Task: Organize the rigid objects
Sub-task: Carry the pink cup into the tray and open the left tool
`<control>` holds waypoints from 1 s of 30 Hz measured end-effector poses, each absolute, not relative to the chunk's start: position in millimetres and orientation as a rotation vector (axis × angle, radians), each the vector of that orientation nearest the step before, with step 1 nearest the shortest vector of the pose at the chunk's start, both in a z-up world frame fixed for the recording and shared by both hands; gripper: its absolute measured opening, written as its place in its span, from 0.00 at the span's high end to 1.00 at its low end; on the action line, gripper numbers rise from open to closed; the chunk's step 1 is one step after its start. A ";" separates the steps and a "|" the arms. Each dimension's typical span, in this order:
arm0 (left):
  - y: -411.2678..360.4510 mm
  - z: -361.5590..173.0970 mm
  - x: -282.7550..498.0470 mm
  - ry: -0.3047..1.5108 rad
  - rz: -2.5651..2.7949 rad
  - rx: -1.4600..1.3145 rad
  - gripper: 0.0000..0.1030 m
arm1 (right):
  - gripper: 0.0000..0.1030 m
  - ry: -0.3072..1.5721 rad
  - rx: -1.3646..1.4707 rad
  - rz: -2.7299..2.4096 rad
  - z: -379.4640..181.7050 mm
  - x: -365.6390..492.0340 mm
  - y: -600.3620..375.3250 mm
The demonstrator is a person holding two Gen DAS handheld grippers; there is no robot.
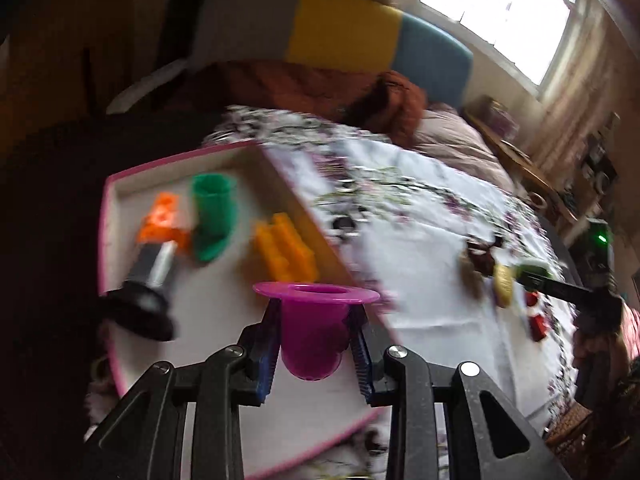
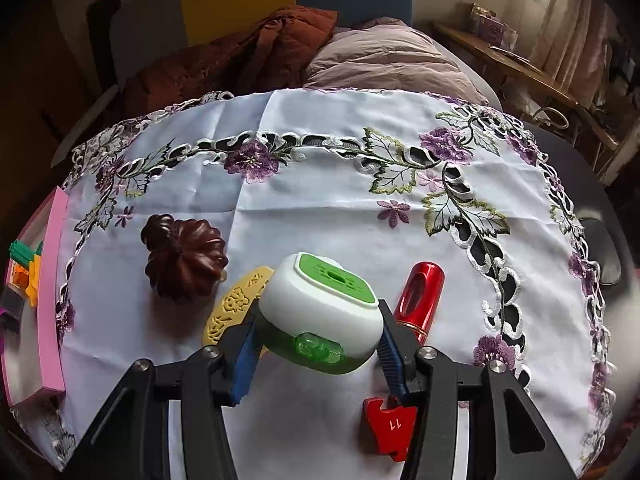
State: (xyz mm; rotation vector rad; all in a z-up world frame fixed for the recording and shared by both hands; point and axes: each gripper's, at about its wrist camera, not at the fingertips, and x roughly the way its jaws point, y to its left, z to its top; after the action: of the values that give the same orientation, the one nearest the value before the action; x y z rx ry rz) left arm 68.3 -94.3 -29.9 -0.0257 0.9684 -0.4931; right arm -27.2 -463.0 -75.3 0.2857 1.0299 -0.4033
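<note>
We see the left gripper [image 1: 316, 344] clamped on a purple flanged cup [image 1: 314, 320], jaws partly closed, above the near edge of the pink-rimmed tray [image 1: 105, 216]. In the tray at ten to twelve o'clock lie an orange block [image 1: 162, 220], a green cup [image 1: 212, 220] and a yellow piece [image 1: 286, 254]. The right gripper [image 2: 316, 344] grips a white-and-green case [image 2: 320, 316] half open over the embroidered cloth [image 2: 320, 200]; a brown ridged mould [image 2: 184, 260] sits at ten o'clock, a red tube [image 2: 420, 296] at two.
</note>
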 end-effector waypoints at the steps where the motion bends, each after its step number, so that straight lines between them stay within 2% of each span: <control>1: -85.6 -34.7 74.5 0.977 -0.469 -0.033 0.69 | 0.49 1.032 0.279 -0.404 -75.6 -26.8 -462.1; 6: -70.8 -61.4 106.6 1.034 -0.422 -0.065 0.69 | 0.49 1.034 0.253 -0.411 -75.8 -25.5 -459.3; 14: -90.3 -81.5 132.8 1.074 -0.409 -0.014 0.67 | 0.49 1.036 0.246 -0.429 -77.1 -25.7 -461.5; 16: -88.6 -78.9 134.8 1.069 -0.415 -0.031 0.58 | 0.49 1.034 0.248 -0.433 -76.8 -26.0 -462.3; 21: -82.1 -68.5 124.1 1.048 -0.404 -0.043 0.53 | 0.49 1.030 0.254 -0.446 -76.7 -26.9 -464.6; 24: -78.4 -60.3 112.1 1.022 -0.384 -0.030 0.42 | 0.49 1.024 0.249 -0.450 -75.4 -27.0 -464.2; 30: -64.9 -46.3 87.1 0.968 -0.341 -0.055 0.42 | 0.49 1.017 0.262 -0.460 -74.2 -28.8 -467.1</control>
State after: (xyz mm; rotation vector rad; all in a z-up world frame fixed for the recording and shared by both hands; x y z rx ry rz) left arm 87.1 -64.9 -46.3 -0.0548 0.9683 -0.3406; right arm -28.8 -467.1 -74.2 0.2621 1.0174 -0.4605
